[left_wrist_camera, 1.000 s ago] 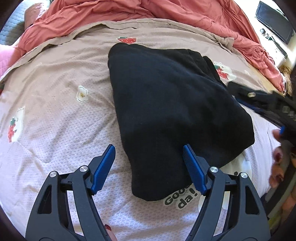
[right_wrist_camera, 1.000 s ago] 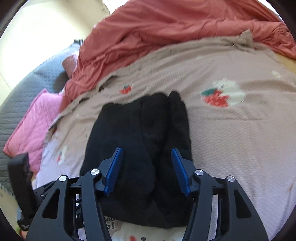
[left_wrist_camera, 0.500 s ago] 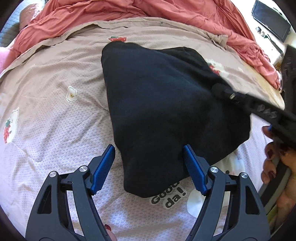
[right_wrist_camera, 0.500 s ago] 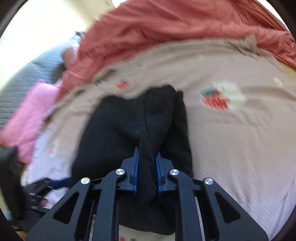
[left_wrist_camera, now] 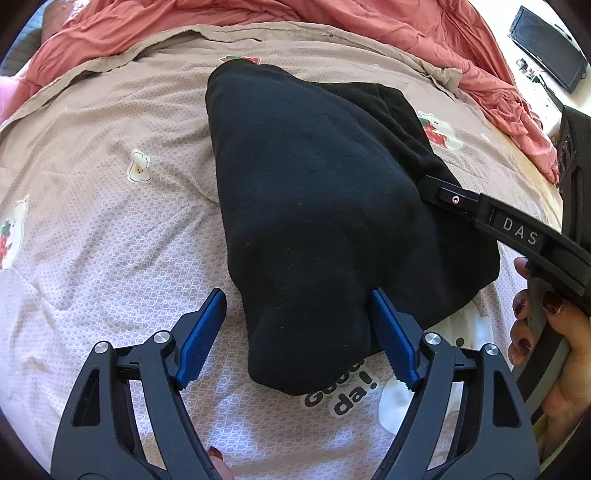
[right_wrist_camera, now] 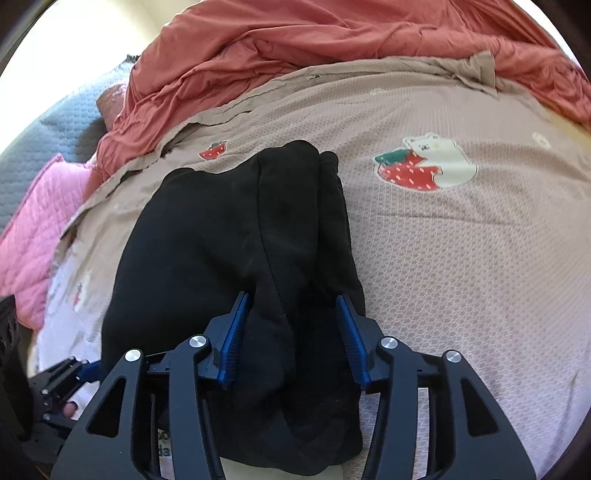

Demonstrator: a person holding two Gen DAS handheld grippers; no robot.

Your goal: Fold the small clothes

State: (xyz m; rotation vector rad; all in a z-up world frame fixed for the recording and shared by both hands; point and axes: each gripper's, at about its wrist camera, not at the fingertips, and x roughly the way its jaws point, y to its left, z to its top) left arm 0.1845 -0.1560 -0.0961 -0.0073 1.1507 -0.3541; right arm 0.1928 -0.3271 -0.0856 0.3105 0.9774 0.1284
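A folded black garment (left_wrist_camera: 314,184) lies on a beige bedspread (left_wrist_camera: 110,221) with strawberry prints. My left gripper (left_wrist_camera: 297,295) straddles its near corner; the jaws are opening and the blue pads stand clear of the cloth. In the right wrist view the same black garment (right_wrist_camera: 207,240) shows a raised ridge of folds. That ridge runs between the pads of my right gripper (right_wrist_camera: 291,297), whose jaws are opening and no longer pinch it. One finger (left_wrist_camera: 454,199) of the right gripper reaches over the garment's right side, held by a hand (left_wrist_camera: 554,350).
A rumpled red duvet (right_wrist_camera: 332,33) is heaped along the far side of the bed. A pink pillow (right_wrist_camera: 29,229) and a grey quilt (right_wrist_camera: 44,136) lie at the left. A dark screen (left_wrist_camera: 546,62) stands beyond the bed at the right.
The right gripper shut on a ridge of the black garment half a second ago and has since opened again. The left gripper kept its place, with its jaws a little wider.
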